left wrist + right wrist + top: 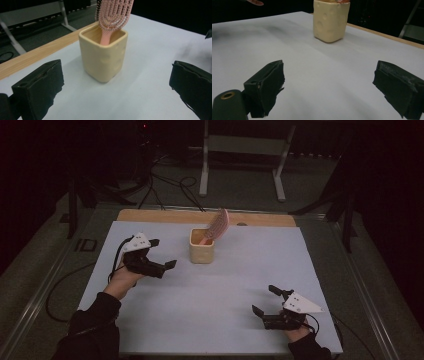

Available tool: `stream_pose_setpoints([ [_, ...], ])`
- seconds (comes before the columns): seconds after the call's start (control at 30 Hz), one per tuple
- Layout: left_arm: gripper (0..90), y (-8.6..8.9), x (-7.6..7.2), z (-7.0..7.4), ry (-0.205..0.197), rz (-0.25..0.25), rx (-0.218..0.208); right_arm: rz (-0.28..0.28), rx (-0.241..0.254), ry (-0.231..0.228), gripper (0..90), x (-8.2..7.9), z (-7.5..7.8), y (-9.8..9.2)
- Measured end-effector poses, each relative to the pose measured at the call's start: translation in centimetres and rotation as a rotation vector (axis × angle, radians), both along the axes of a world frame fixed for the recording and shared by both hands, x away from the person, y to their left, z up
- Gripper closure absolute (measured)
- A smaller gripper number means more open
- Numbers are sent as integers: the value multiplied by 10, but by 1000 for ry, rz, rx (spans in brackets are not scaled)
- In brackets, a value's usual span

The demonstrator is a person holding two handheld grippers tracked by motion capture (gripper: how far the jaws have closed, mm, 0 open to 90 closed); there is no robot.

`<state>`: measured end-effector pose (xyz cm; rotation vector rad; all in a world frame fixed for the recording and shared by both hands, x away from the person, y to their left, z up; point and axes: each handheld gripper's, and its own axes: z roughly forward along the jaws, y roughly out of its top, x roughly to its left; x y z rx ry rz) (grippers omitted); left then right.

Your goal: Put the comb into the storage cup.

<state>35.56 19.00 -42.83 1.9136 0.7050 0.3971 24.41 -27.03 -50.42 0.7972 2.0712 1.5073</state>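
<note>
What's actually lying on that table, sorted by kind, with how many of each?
Cream square cup: 1
Pink hairbrush, standing in the cup: 1
Hand-held grippers, left gripper and right gripper, both with jaws apart: 2
Total: 4

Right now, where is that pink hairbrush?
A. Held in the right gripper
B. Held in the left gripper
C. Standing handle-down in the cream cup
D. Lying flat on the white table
C: the pink hairbrush stands handle-down inside the cream cup, bristle head sticking out above the rim, touched by neither gripper.
</note>
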Motion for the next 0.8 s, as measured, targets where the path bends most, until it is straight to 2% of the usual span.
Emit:
stream_pose_setpoints([
  [0.37,0,21,-26,-17,18,14,5,0,-3,1,93,0,0,1],
  [0.43,0,26,-30,-21,26,17,-5,0,-6,0,93,0,0,1],
  [0.57,0,33,-39,-31,40,25,5,1,-6,1,93,0,0,1],
  [0.8,0,51,-55,-44,51,52,2,2,-6,2,93,1,0,1],
])
